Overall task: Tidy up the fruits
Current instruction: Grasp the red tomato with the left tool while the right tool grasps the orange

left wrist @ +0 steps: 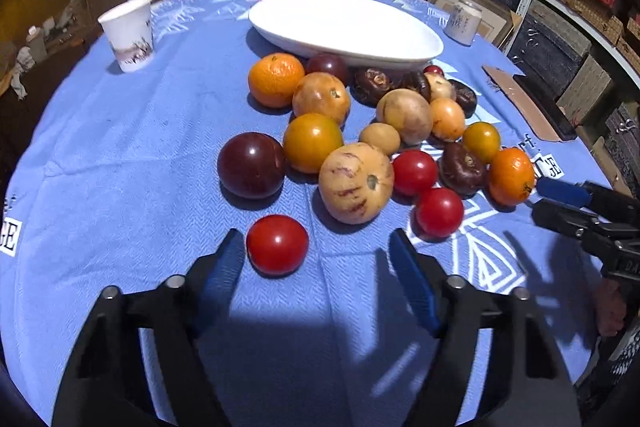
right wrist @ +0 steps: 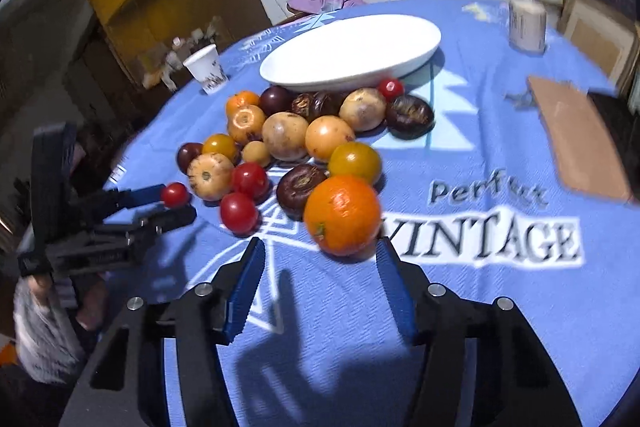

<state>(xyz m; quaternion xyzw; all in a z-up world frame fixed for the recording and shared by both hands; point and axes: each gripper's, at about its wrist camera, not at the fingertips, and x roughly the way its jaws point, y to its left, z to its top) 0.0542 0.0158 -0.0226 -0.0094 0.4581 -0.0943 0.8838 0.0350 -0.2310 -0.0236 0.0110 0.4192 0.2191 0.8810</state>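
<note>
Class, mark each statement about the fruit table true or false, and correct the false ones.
1. The white oval dish has no fruit in it. True.
2. The left gripper is clamped on a red tomato. False: its jaws are open, and the tomato lies on the cloth between them.
3. A paper cup stands upright on the blue tablecloth. True.
4. The right gripper is shut on an orange. False: its jaws are open, and the orange sits just ahead.

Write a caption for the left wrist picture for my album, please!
Open left gripper reaching toward a small round red tomato, mixed fruits piled before an empty white oval dish.
</note>
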